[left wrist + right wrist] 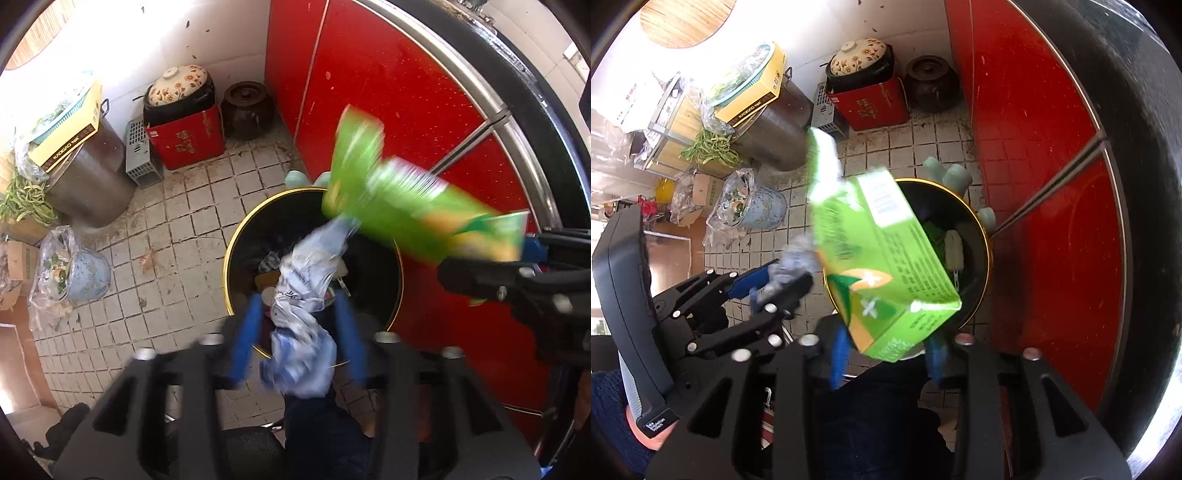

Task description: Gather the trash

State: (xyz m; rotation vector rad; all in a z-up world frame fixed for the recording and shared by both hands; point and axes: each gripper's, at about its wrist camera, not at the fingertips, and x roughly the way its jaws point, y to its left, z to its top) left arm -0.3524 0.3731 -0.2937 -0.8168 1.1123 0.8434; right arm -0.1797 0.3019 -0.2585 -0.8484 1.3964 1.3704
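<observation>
Left gripper: fingers spread around crumpled blue-white wrapper. Right gripper: closed on green carton, above black bin.

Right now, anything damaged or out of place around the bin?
The floor around the bin is grimy, with debris in the grout, thickest along the wall. The green box in the right gripper has a torn-open end flap. The wrapper between the left gripper's fingers is crumpled. No fresh spill shows.

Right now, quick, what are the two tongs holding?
Left tongs: around the crumpled blue-white wrapper; grip unclear.
Right tongs: around the green box; grip unclear.
</observation>
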